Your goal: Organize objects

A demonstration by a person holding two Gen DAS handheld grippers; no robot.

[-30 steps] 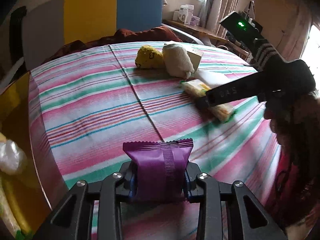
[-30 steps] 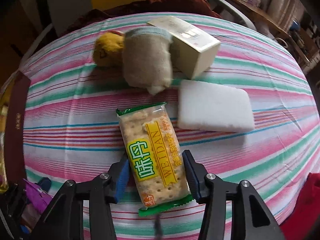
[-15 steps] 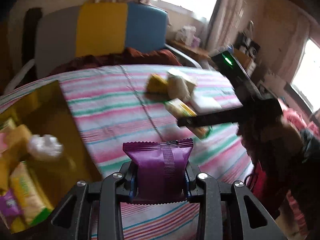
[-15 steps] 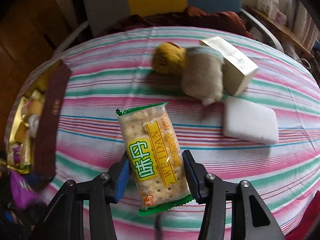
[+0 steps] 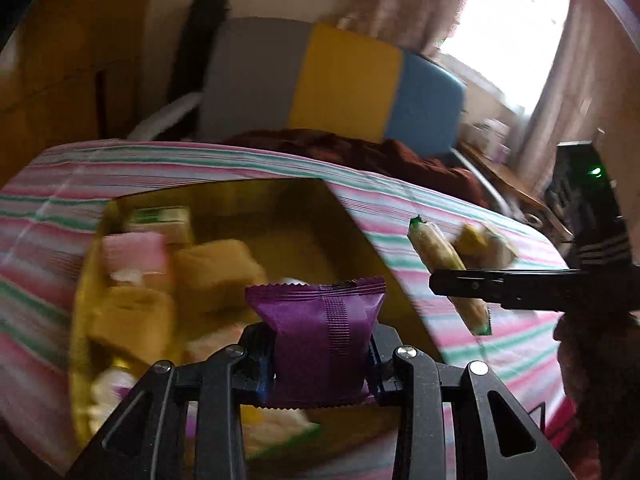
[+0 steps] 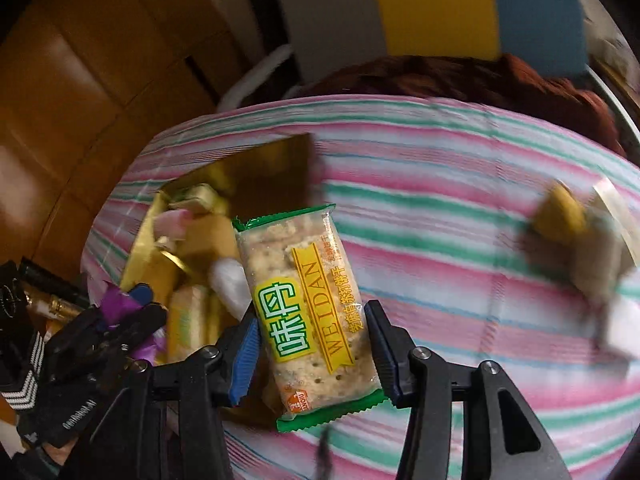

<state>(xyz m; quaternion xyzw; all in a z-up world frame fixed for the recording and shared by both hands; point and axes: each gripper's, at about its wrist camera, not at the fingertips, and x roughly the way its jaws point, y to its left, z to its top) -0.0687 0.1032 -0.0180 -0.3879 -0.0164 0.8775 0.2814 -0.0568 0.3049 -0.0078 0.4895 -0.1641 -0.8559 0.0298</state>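
Observation:
My left gripper point(image 5: 322, 364) is shut on a purple snack packet point(image 5: 320, 336), held above a gold box point(image 5: 352, 224) that holds several wrapped snacks. My right gripper point(image 6: 314, 348) is shut on a green-edged cracker packet point(image 6: 308, 304), hanging over the right side of the same gold box point(image 6: 256, 168). In the left wrist view the right gripper point(image 5: 460, 284) appears side-on with the cracker packet point(image 5: 436, 248) in it. The left gripper point(image 6: 120, 320) with the purple packet point(image 6: 116, 300) shows at the lower left of the right wrist view.
A pink, green and white striped cloth point(image 6: 440, 208) covers the round table. A yellow plush toy point(image 6: 560, 216), a rolled beige cloth and a white pad lie blurred at the right. A grey, yellow and blue chair point(image 5: 340, 84) stands behind, with a dark red cloth on it.
Both grippers swung left with their packets, away from the toy and pad. The gold box has come under the left gripper and beside the right one.

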